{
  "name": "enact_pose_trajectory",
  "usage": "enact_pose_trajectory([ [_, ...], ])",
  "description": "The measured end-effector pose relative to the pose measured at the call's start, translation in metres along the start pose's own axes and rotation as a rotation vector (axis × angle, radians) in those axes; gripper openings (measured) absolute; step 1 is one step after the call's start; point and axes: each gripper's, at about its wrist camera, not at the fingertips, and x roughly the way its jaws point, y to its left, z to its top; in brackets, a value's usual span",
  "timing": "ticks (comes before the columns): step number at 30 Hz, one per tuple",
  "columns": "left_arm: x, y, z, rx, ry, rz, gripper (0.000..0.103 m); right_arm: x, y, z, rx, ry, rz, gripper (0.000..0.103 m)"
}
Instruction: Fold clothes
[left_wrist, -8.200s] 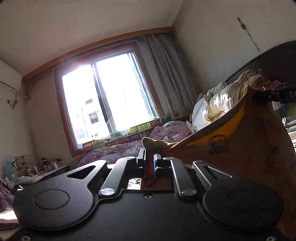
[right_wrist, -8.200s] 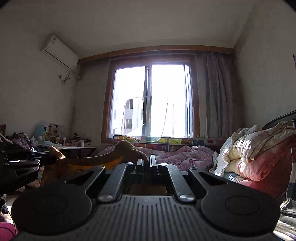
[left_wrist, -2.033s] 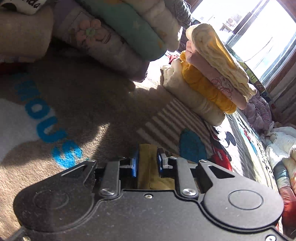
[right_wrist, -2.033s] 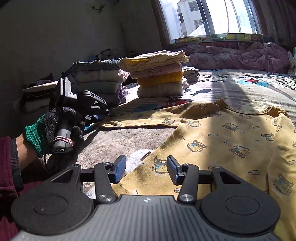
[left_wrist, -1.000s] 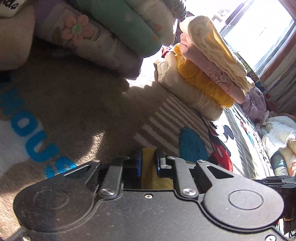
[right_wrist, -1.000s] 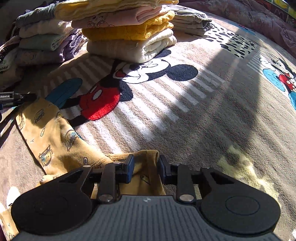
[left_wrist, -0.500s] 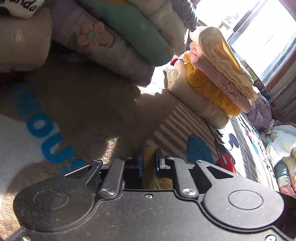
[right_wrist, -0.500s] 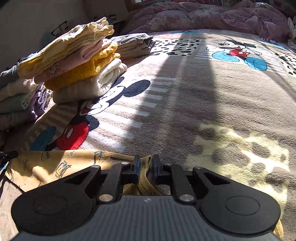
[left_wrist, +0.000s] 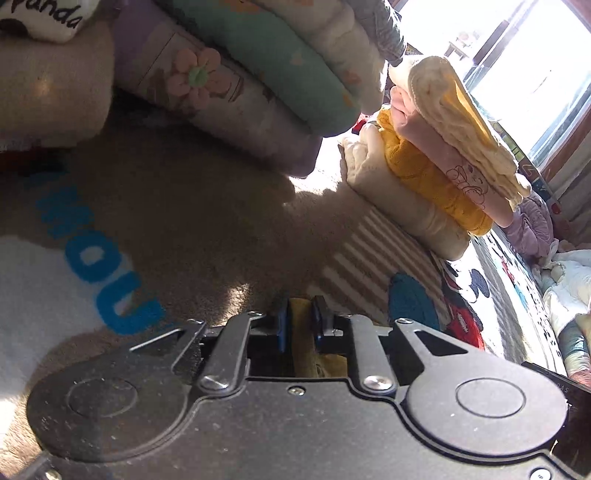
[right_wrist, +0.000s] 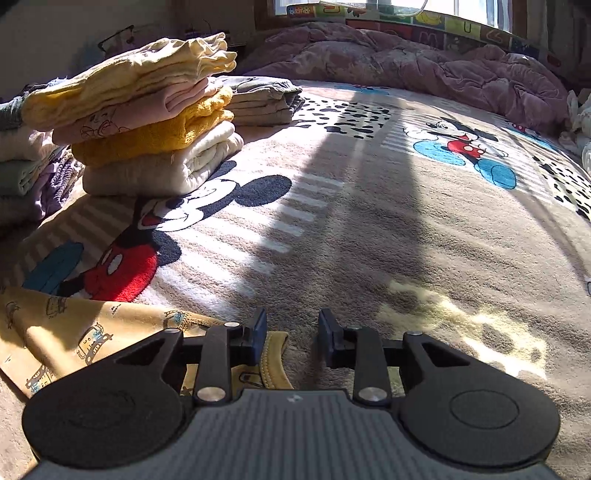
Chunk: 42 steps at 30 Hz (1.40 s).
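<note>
The yellow shirt (right_wrist: 74, 332) with its little car print lies spread on the cartoon blanket (right_wrist: 369, 240), near a stack of folded clothes (right_wrist: 147, 133). The left gripper (left_wrist: 300, 323) is pinching a bit of the yellow cloth between its fingers, low over the blanket. The right gripper (right_wrist: 291, 332) stands spread, with the ribbed edge of the shirt just beside its left finger and nothing between the two. The cloth looks thin, light and limp, likely to sag and wrinkle, so I'd take it by the firmer hems or seams.
</note>
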Motion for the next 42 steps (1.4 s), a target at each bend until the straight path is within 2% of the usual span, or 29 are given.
enact_pose_trajectory([
  [4,-0.003,0.002,0.001,-0.009,-0.018,0.012,0.018,-0.04,0.026,-0.002,-0.099,-0.093,-0.022,0.037],
  [6,-0.009,0.001,0.002,0.002,-0.053,0.028,0.018,-0.061,0.047,-0.012,-0.138,-0.105,0.02,0.036],
  [9,-0.019,-0.004,0.003,0.031,-0.082,-0.012,0.018,-0.075,0.08,-0.036,-0.143,-0.093,0.046,0.035],
  [11,-0.021,-0.01,0.001,0.065,-0.062,-0.033,0.018,-0.084,0.102,-0.051,-0.146,-0.084,0.063,0.035],
  [14,-0.018,-0.009,-0.004,0.058,-0.005,-0.015,0.022,-0.098,0.134,-0.075,-0.15,-0.071,0.089,0.035],
  [18,-0.022,0.008,-0.016,-0.079,0.107,-0.066,0.023,-0.117,0.178,-0.107,-0.156,-0.054,0.123,0.035],
  [21,-0.03,0.011,-0.022,-0.105,0.132,-0.086,0.023,-0.099,0.206,-0.096,-0.334,-0.052,0.077,0.035],
  [23,-0.031,0.009,-0.024,-0.092,0.129,-0.068,0.023,-0.087,0.224,-0.089,-0.455,-0.051,0.044,0.036],
  [25,-0.031,0.007,-0.026,-0.074,0.117,-0.042,0.004,-0.075,0.243,-0.081,-0.575,-0.05,0.011,0.038],
  [27,-0.037,0.006,-0.025,-0.062,0.099,-0.04,0.004,-0.059,0.254,-0.077,-0.655,-0.044,-0.003,0.038],
  [28,-0.039,0.006,-0.024,-0.056,0.09,-0.038,0.004,-0.052,0.252,-0.074,-0.638,-0.03,0.025,0.035],
  [29,-0.041,0.006,-0.023,-0.053,0.086,-0.038,0.004,-0.053,0.248,-0.069,-0.617,-0.005,0.069,0.028],
  [30,-0.041,0.006,-0.022,-0.052,0.089,-0.038,0.004,-0.055,0.244,-0.064,-0.595,0.022,0.112,0.015],
  [32,-0.034,0.008,-0.024,-0.052,0.118,-0.024,0.004,-0.057,0.235,-0.054,-0.549,0.074,0.2,0.004],
  [34,-0.029,0.009,-0.026,-0.048,0.141,0.001,0.007,-0.06,0.236,-0.057,-0.564,0.086,0.213,0.004],
  [37,-0.043,-0.003,-0.023,0.018,0.055,0.073,0.012,-0.063,0.234,-0.062,-0.508,0.093,0.235,0.005],
  [38,-0.047,-0.008,-0.022,0.043,0.026,0.069,0.012,-0.067,0.232,-0.062,-0.471,0.085,0.241,0.005],
  [40,-0.052,-0.019,-0.022,0.062,-0.017,-0.051,0.012,-0.079,0.228,-0.067,-0.408,0.057,0.252,0.006],
  [42,-0.047,-0.039,-0.025,0.11,-0.033,-0.176,0.012,-0.096,0.225,-0.078,-0.367,0.012,0.246,0.012],
])
